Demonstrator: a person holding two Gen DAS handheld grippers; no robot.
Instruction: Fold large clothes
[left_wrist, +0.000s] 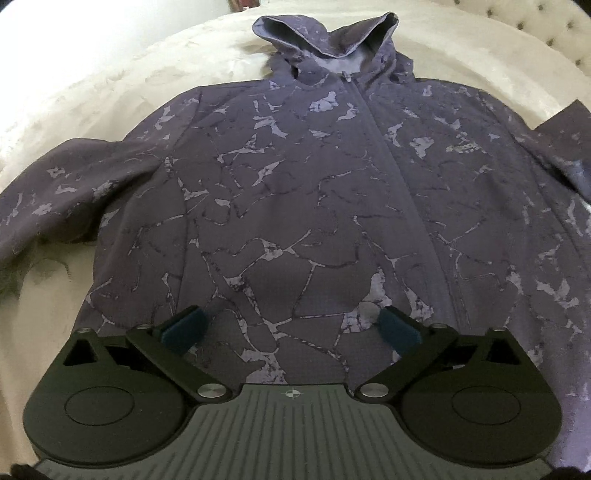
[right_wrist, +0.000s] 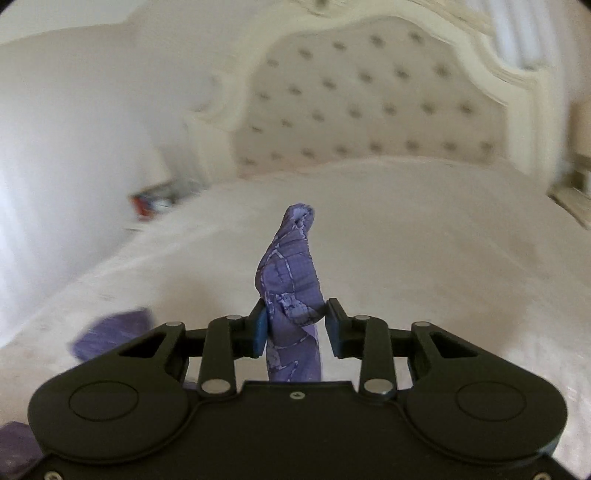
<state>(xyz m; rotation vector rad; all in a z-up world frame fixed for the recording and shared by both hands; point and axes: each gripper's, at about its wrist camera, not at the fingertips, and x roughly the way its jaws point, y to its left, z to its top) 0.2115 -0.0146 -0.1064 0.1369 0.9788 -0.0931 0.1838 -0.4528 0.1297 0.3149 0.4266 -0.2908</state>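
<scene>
Low in the left wrist view, left tongs (left_wrist: 291, 328) spread wide, nothing held, over purple jacket (left_wrist: 314, 206) flat on white bed (left_wrist: 92, 85), hood (left_wrist: 325, 40) at top. Right tongs (right_wrist: 295, 326) clamped on a jacket fold (right_wrist: 291, 273), frame centre; headboard (right_wrist: 369, 99) beyond.
</scene>
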